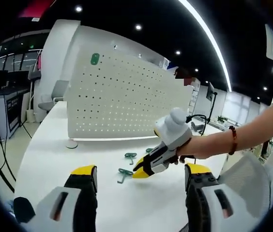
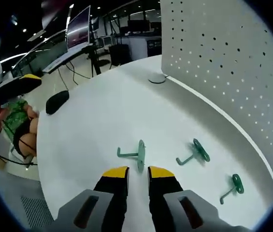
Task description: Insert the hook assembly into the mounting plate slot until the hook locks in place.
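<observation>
Reaching for a hook, nothing grasped yet.
Right gripper (image 2: 137, 175) fingers narrow (empty) just short of the hook (image 2: 135, 153) at 12 o'clock on the tabletop (image 2: 93, 121); next, close on it; left gripper (image 1: 141, 175) wide.

Green hooks, 3, lying before the pegboard (image 2: 233, 63): first hook (image 2: 132, 154), second hook (image 2: 195, 152), third hook (image 2: 233, 187). White pegboard, 1, upright. Green hook mounted on the pegboard, 1 (image 1: 94, 59). Black mouse (image 2: 57, 101), 1.

Bright ceiling spots and a light strip above the white perforated metal pegboard (image 1: 122, 96); soft shadows, fisheye-bent edges.
</observation>
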The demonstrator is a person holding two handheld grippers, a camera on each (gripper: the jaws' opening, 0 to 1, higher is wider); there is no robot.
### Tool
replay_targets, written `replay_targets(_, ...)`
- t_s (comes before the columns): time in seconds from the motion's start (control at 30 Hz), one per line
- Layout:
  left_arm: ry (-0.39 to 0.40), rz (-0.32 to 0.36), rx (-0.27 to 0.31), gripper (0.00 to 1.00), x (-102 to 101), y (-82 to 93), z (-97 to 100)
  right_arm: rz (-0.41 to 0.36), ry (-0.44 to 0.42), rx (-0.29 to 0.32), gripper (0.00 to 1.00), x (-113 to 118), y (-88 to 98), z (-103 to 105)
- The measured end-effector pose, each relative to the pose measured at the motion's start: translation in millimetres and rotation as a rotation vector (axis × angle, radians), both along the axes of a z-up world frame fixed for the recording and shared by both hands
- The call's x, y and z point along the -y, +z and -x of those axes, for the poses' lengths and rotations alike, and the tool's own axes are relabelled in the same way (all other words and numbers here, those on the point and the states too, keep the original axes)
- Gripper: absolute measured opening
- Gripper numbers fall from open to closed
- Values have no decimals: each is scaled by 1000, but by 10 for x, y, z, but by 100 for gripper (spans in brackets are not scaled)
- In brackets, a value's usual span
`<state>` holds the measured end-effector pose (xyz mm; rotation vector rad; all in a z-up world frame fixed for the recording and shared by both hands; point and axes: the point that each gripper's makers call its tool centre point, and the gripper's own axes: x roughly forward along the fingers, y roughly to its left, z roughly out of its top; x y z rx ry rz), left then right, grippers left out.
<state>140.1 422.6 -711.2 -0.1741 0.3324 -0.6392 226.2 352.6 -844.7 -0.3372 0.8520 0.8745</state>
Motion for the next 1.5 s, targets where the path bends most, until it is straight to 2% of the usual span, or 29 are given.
replay_targets(0.2, -1, -12, -16, 75, -44, -38, 4, -5, -7, -11, 14, -30, -37, -19)
replay_targets(0.3, 6, -19, -18, 75, -74, -43, -3, 18, 2, -2, 14, -25, -58, -35)
replay_targets(0.47, 10, -15, -18, 74, -71, -44, 0, -6, -10, -11, 13, -54, -53, -57)
replay_targets(0.67, -4, -34, -52, 72, -51, -117, 39, 27, 9, -8, 9, -47, -94, -63)
replay_targets(0.87, -19, -62, -51, 72, -50, -133, 48, 33, 16, 5, 9, -84, -101, -83)
replay_targets(1.03, -4, -46, -47, 72, -68, -109, 32, 56, 28, -3, 8, -97, -137, -79)
replay_targets(1.23, -6, -43, -52, 72, -43, -136, 54, 52, 26, 1, 3, -84, -123, -76)
replay_targets(1.5, -10, -41, -50, 72, -8, -119, 65, 34, 23, 24, 2, -67, -29, -52)
